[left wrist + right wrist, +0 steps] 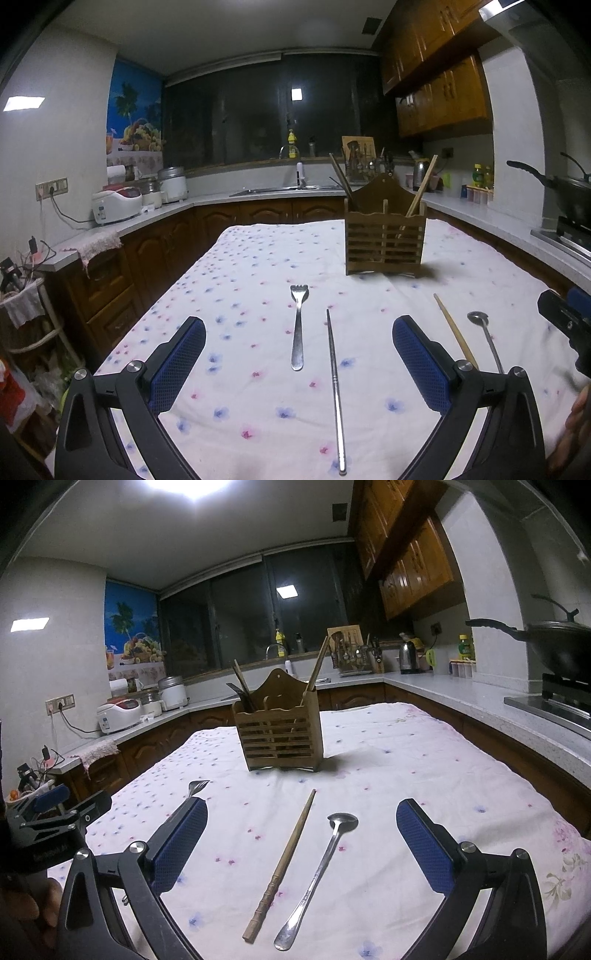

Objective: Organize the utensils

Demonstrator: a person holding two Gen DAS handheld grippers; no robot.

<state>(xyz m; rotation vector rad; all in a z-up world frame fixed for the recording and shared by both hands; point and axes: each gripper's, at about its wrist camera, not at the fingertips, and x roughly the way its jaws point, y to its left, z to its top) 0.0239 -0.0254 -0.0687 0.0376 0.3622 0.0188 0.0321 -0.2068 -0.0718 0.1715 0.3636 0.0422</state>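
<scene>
Wooden slats make up the utensil holder (384, 240), which stands upright toward the far end of the bench (258, 258) on a white cloth (406, 760) printed with small pink and blue flowers. Chopsticks already lean out of its left and right compartments. Nearer the cameras, four pieces lie flat on the cloth, well apart from the holder: a fork (298, 325), a metal chopstick (335, 387), a wooden chopstick (282, 864) and a spoon (321, 871) (side by side, handles toward the viewer). The left gripper (298, 369) hovers above the fork and metal chopstick, its blue fingers (177, 365) wide apart and holding nothing. The right gripper (301, 849) hovers above the wooden chopstick and spoon, fingers likewise spread and empty. Nothing lies between the utensils and the holder. Counters with a rice cooker (116, 205), a kettle (408, 659) and a wok (554, 642) ring the bench.
</scene>
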